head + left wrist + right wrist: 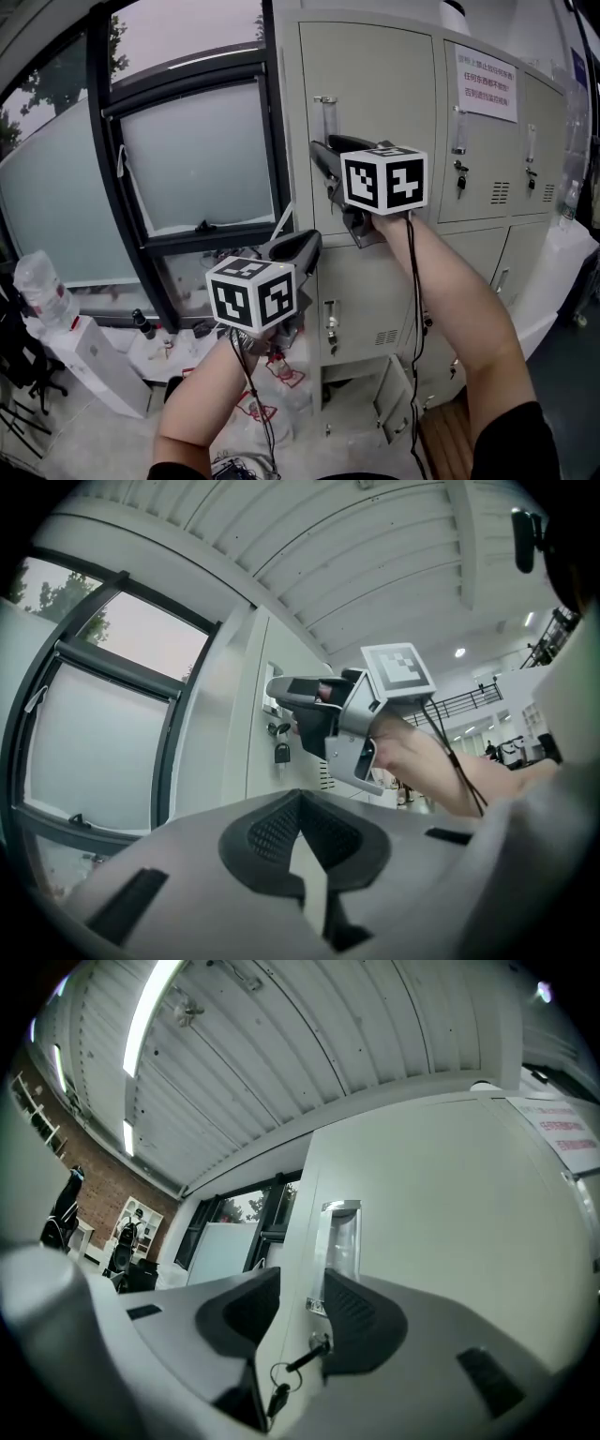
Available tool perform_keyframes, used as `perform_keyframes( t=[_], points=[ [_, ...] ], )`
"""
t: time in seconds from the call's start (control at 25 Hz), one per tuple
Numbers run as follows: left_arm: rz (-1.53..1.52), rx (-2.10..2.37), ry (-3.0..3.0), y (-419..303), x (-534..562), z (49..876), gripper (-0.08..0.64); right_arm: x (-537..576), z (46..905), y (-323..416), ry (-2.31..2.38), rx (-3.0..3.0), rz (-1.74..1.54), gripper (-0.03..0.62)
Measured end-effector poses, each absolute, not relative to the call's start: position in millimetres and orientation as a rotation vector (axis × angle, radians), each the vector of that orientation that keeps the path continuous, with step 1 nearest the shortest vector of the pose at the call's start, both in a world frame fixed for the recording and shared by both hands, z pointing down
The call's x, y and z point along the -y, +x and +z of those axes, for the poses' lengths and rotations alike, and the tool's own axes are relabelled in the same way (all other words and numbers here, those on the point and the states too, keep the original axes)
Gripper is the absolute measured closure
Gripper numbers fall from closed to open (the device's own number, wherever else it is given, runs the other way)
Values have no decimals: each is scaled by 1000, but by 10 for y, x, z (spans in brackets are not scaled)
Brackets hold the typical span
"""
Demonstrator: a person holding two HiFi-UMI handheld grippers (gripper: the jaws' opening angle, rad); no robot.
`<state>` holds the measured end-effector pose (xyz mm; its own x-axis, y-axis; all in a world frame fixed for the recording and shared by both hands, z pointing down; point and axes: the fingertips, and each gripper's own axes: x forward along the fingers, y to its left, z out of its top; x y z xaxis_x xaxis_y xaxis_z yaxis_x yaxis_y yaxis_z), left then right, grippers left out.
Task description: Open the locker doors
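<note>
Window left of lockers

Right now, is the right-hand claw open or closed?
Open: the right claw has its jaws apart, straddling the edge of the locker door and its key.

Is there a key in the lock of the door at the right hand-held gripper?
Yes, a key on a ring sticks out of the lock on the locker door.

You have one paper notice before you, stuck on an upper locker door. It carries printed Chinese characters, a small blue line above larger dark lines, too small to read surely.
</note>
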<state>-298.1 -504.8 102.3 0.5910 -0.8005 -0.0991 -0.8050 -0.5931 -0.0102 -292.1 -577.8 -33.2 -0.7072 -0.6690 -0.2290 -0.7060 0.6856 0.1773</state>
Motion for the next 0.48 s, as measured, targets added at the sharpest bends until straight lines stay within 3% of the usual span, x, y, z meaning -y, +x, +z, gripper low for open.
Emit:
perform_keyframes(
  t=[0.48],
  points=[
    [134, -1335, -2792, -3156, 5197, 1078, 561, 5916, -477, -3078, -1269, -2684, 417, 434]
  ],
)
